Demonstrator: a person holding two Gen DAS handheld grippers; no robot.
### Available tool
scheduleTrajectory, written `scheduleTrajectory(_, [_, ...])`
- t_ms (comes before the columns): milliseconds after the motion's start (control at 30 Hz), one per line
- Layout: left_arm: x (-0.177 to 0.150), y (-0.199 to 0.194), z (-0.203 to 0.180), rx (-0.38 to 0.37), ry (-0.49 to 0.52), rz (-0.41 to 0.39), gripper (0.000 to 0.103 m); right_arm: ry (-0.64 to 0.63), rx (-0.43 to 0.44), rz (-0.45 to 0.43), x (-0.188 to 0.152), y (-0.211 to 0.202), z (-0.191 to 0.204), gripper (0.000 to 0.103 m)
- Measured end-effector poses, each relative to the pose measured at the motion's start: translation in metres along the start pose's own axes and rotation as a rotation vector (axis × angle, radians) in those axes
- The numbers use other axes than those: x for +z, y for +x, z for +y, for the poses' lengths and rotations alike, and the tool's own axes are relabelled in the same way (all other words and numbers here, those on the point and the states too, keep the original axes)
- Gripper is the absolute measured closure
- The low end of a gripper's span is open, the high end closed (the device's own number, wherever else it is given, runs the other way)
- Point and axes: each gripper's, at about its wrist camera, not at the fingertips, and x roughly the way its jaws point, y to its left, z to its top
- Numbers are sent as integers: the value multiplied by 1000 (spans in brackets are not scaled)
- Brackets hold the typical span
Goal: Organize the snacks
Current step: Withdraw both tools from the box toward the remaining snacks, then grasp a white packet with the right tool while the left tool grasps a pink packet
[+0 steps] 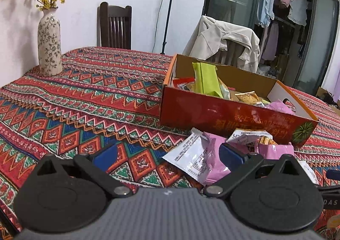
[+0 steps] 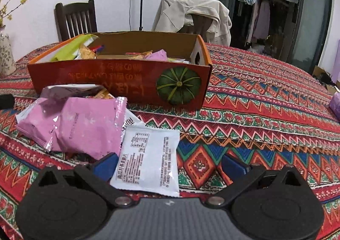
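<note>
We log the red box (image 2: 119, 82) lying long-side toward us on the desk (image 2: 265, 99), pumpkin print at its right end, top open, packets piled inside. A green packet (image 1: 205, 79) leans upright at its left end. In front of the box, touching its near wall, sits a loose heap: pink packets (image 2: 85, 127) stacked crosswise, and a white packet (image 2: 148, 159) flat, long axis running away from us, label side up.

Open cloth stretches right of the heap and box in the right wrist view; left of the box the desk is open as far as a vase (image 1: 49, 42) near the far-left edge.

Our right gripper (image 2: 169, 162) is low and level, jaws spread wide, white packet lying between them. Our left gripper (image 1: 167, 152) is low too, jaws spread, right pad (image 1: 230, 152) over the pink heap.
</note>
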Motion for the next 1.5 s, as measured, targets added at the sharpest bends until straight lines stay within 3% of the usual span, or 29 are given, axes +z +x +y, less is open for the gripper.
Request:
scheduleTrajectory(167, [-2, 4, 4, -15, -16, 13, 0, 14, 18, -18, 2, 4, -3, 6])
scheduleTrajectory(267, [-3, 5, 5, -26, -26, 15, 0, 34, 56, -33, 2, 3, -5, 21])
scheduleTrajectory(367, [-4, 7, 5, -31, -26, 23, 0, 25, 66, -56, 0, -1, -4, 42])
scheduleTrajectory(533, [-6, 7, 3, -34, -19, 27, 0, 39, 68, -81, -3, -6, -6, 54])
scheduleTrajectory(800, [-5, 6, -5, -14, 16, 33, 0, 95, 58, -154, -6, -17, -15, 59])
scheduleTrajectory(1100, [-3, 7, -35, 42, 125, 54, 0, 120, 49, -194, -7, -25, -22, 59])
scheduleTrajectory(1300, [-7, 19, -66, 67, 249, 84, 0, 131, 61, -214, -9, -29, -23, 58])
scheduleTrajectory(1500, [-12, 28, -87, 70, 281, 99, 0, 132, 74, -220, -11, -32, -24, 58])
